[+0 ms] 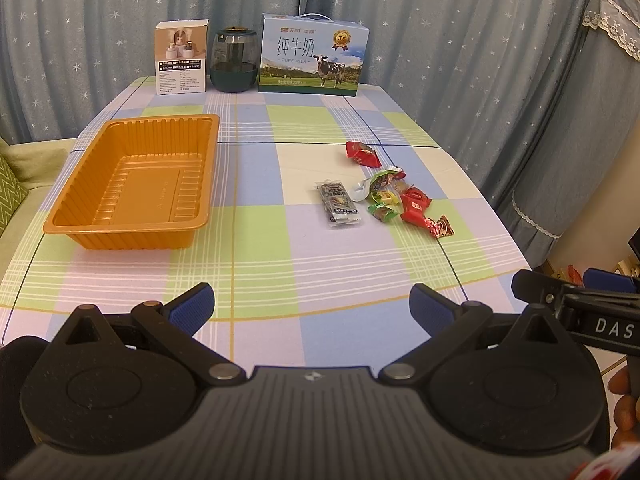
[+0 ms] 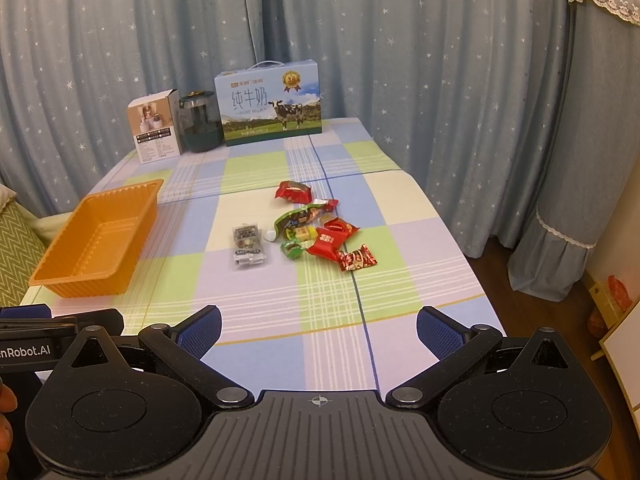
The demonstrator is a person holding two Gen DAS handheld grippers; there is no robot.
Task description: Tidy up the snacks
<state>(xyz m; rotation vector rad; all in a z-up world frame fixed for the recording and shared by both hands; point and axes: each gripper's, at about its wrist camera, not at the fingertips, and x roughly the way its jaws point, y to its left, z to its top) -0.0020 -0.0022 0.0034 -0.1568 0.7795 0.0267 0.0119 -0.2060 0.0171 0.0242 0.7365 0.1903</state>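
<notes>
Both grippers hover spread and empty over the near edge of a checked tablecloth (image 1: 280, 264), the snacks not yet in the tray.

The orange tray (image 1: 132, 184) lies empty on the cloth, and everything else sits relative to it. To its right, well apart, lies the snack pile (image 1: 396, 200): a clear packet with dark print (image 1: 339, 205) nearest the tray, then green and red wrapped sweets touching one another, with one red packet (image 1: 362, 154) just behind them. Behind the tray stand a white carton (image 1: 182, 58), a dark green jar (image 1: 234, 60) and a milk box (image 1: 314, 58). Nearer than the tray, the left gripper (image 1: 312, 308) and right gripper (image 2: 318, 330) each hold their blue fingers wide apart, gripping nothing.
</notes>
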